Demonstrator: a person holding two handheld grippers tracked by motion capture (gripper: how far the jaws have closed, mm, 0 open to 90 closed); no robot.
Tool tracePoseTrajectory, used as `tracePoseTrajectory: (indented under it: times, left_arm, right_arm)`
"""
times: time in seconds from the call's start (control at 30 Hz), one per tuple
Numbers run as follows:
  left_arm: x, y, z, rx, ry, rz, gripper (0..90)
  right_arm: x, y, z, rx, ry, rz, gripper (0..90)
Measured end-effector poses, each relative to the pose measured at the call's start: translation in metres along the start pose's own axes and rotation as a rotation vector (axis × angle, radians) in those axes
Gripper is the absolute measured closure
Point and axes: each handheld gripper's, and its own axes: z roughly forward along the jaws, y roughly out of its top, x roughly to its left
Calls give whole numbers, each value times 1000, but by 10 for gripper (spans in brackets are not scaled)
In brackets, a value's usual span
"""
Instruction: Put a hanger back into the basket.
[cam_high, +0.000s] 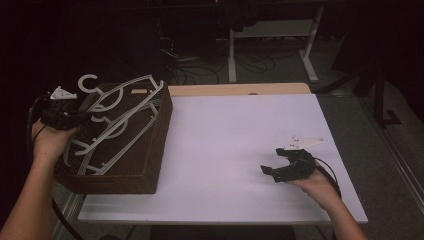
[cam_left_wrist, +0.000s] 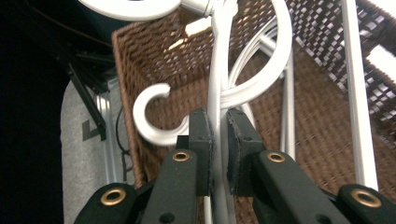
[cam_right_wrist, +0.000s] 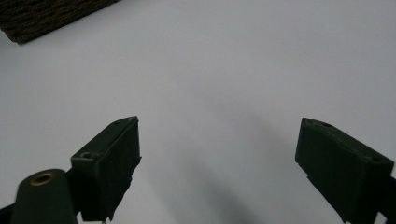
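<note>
A brown wicker basket (cam_high: 150, 150) stands at the table's left end with several white plastic hangers (cam_high: 127, 107) piled in it. My left gripper (cam_high: 80, 117) sits at the basket's left rim, shut on a white hanger. In the left gripper view the hanger's thin bar (cam_left_wrist: 217, 93) runs up between the closed pads of my left gripper (cam_left_wrist: 218, 140), and another hanger's hook (cam_left_wrist: 152, 119) curls to the left. My right gripper (cam_high: 272, 162) rests low over the white table at the right, open. Nothing lies between its fingers in the right gripper view (cam_right_wrist: 217, 163).
The white tabletop (cam_high: 235, 135) spreads between the basket and my right hand. A wooden strip (cam_high: 240, 89) edges the table's far side. Desk legs and cables (cam_high: 240, 65) stand on the dark floor beyond. A corner of the basket (cam_right_wrist: 42, 16) appears at the upper left of the right gripper view.
</note>
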Motion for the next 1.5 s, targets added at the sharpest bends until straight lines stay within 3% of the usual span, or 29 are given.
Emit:
tracePoseTrajectory:
  times: [0.23,0.37,0.53,0.57,0.6,0.67,0.77,0.8,0.83,0.87,0.93,1.2,1.23,1.27,1.3,1.33,1.37,1.4,1.47,1.5]
  left_arm:
    - [-4,-12,19,37,29,17,822]
    - [-6,-20,30,71,17,25,821]
    - [-4,-34,41,114,-9,-12,811]
    - [-4,-36,42,115,-7,-27,795]
    - [-3,-36,42,116,-9,-39,720]
    - [-4,-36,38,65,-25,-50,637]
    - [-3,-35,34,44,-36,-68,547]
    - [-5,-31,26,-15,-80,-105,500]
    - [-5,-31,26,-15,-80,-105,475]
    - [-9,-27,19,-67,-129,-129,447]
    - [-16,-22,12,-120,-179,-138,410]
    - [-61,4,-4,-246,-365,-109,293]
    - [-61,4,-4,-246,-365,-109,273]
    - [-74,9,-6,-269,-417,-96,259]
    - [-74,9,-6,-269,-417,-96,250]
    - [-86,13,-6,-287,-468,-86,239]
    - [-86,13,-6,-287,-468,-86,225]
    - [-100,16,-6,-304,-512,-69,213]
    - [-106,17,-6,-306,-525,-59,177]
    - [-118,17,-5,-323,-562,-41,162]
  right_arm:
    - [1,1,0,4,0,-4,133]
    - [0,0,-1,3,-1,-1,134]
    - [1,2,-2,-1,1,-5,134]
    - [1,4,-2,-3,2,-6,134]
    - [2,5,-3,-4,2,-10,134]
    - [2,8,-4,-11,6,-15,134]
    - [2,13,-5,-19,6,-23,134]
    - [2,19,-7,-27,9,-25,134]
    - [2,19,-7,-27,9,-25,134]
    - [2,23,-9,-33,10,-34,134]
    - [2,28,-11,-46,15,-34,134]
    - [2,51,-20,-76,24,-39,131]
    - [2,54,-21,-81,25,-42,128]
    - [3,57,-22,-86,27,-45,128]
    - [3,57,-22,-86,27,-45,128]
    - [3,63,-24,-98,37,-49,123]
    - [4,66,-25,-103,40,-50,120]
    - [4,68,-26,-107,43,-54,116]
    - [5,73,-27,-112,52,-58,104]
    - [5,75,-27,-116,54,-61,101]
